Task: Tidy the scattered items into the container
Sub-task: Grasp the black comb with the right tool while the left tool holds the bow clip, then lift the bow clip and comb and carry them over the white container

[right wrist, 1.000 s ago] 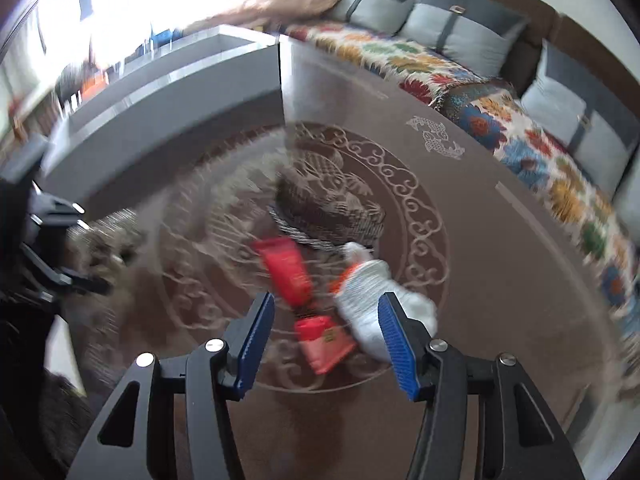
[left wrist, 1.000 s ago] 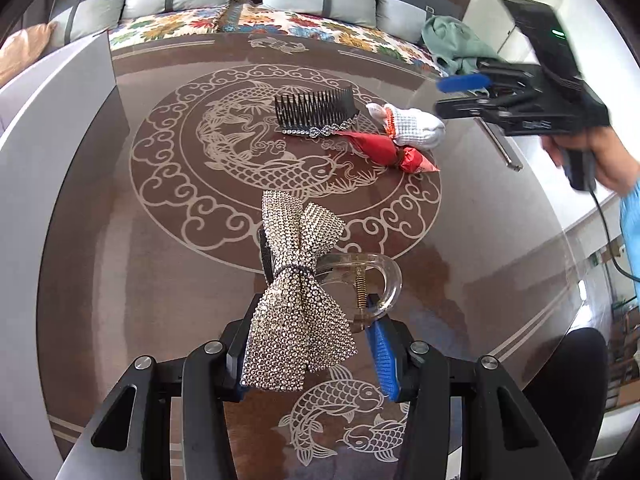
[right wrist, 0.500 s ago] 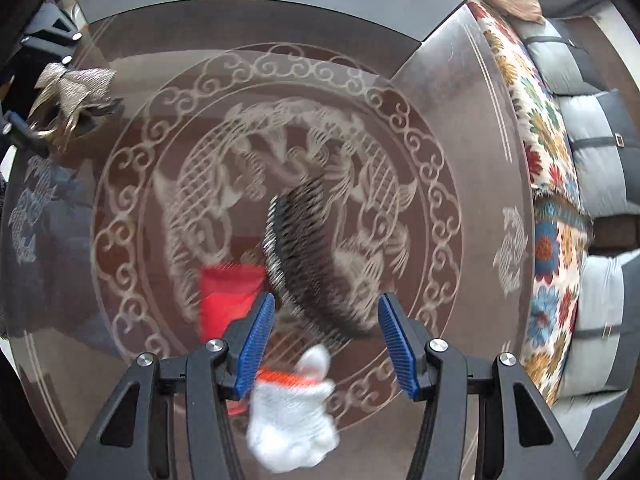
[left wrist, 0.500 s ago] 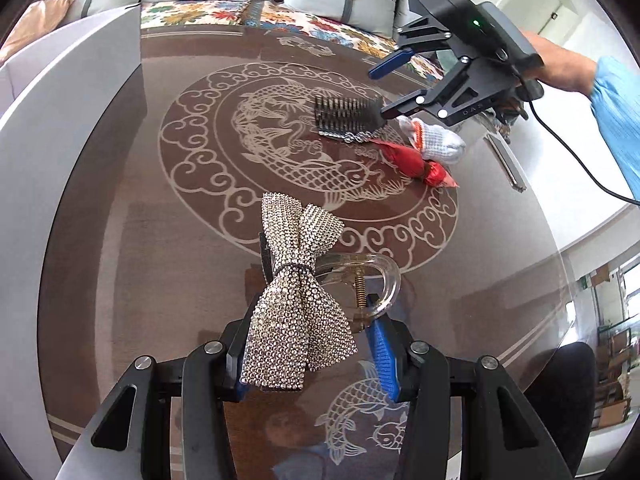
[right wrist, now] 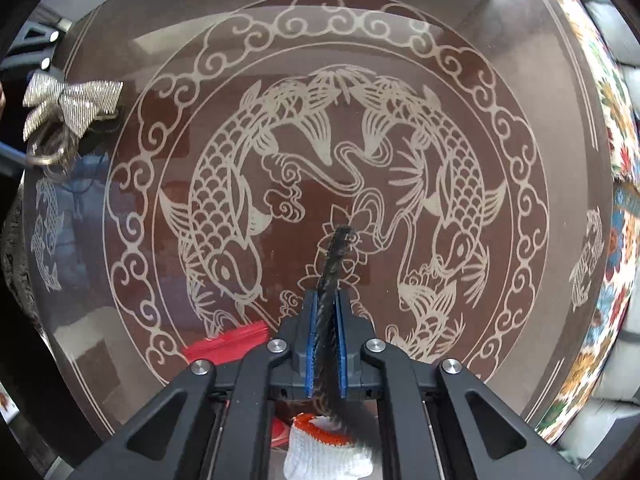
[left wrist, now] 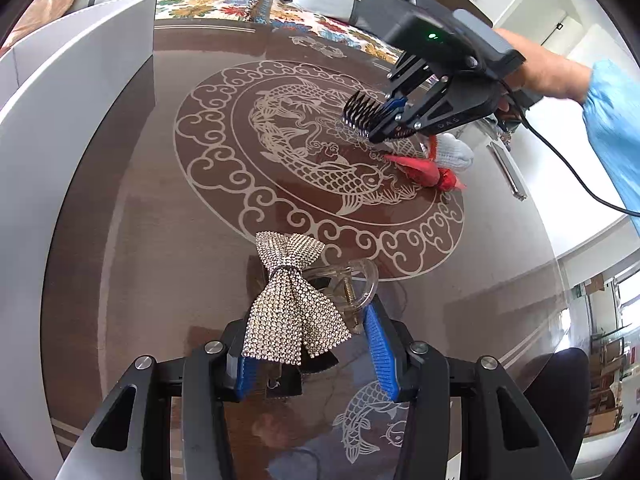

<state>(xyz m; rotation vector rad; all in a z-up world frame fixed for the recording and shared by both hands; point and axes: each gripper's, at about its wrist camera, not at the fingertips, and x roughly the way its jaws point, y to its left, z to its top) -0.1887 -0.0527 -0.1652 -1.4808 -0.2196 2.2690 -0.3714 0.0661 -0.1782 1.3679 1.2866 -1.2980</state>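
Note:
A rhinestone bow hair clip [left wrist: 292, 304] with a clear plastic claw sits between the blue pads of my left gripper [left wrist: 308, 340], which is shut on it just above the glass table [left wrist: 160, 240]. Across the table my right gripper [left wrist: 394, 116] points straight down and is shut on a black comb [left wrist: 362, 114]. In the right wrist view the comb [right wrist: 338, 252] stands on edge between the closed pads of that gripper [right wrist: 325, 308]. A red packet [left wrist: 424, 166] and a white glove [left wrist: 454, 150] lie beside it. The grey-white container [left wrist: 80, 60] stands at the left edge.
A sofa with grey cushions and a floral cover [left wrist: 224, 2] runs behind the table. A metal bar [left wrist: 508, 172] lies near the right rim. A hand in a blue sleeve [left wrist: 612, 120] and a black cable [left wrist: 576, 176] reach in from the right.
The right gripper swung in, tipped downward over the comb and closed on it; the comb now stands on edge. The left gripper still holds the bow clip and has shifted only slightly.

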